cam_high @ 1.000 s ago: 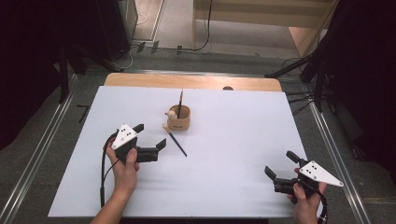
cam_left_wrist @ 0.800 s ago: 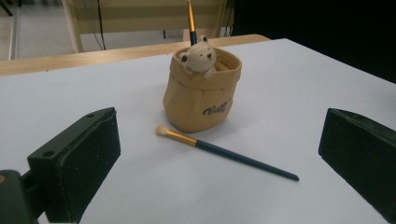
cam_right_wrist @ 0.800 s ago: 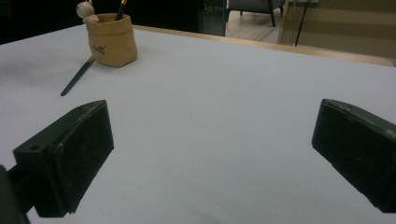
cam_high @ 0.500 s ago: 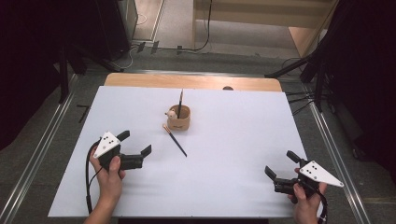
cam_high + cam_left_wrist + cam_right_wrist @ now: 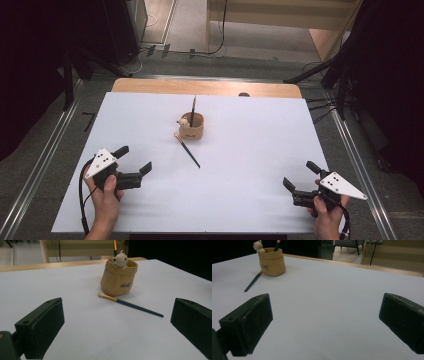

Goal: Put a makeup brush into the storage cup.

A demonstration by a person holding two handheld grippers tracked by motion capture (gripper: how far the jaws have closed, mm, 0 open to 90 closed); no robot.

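On the white table (image 5: pixel 240 150), you are holding two grippers, both empty, with one holder and two brushes ahead of them.

The one table is carrying everything. You are keeping two grippers low at its near edge, well apart: the left gripper (image 5: pixel 135 162) near the left corner, the right gripper (image 5: pixel 299 181) near the right, each with jaws spread wide and nothing between them. One tan holder (image 5: pixel 192 126) with a small bear figure (image 5: pixel 119 258) on its rim is standing upright near the middle. Two brushes are showing: one standing brush (image 5: pixel 193 104) is sticking up from the holder, and one loose brush (image 5: pixel 187 149) is lying flat just in front of it, its pale tip almost touching the holder's base.
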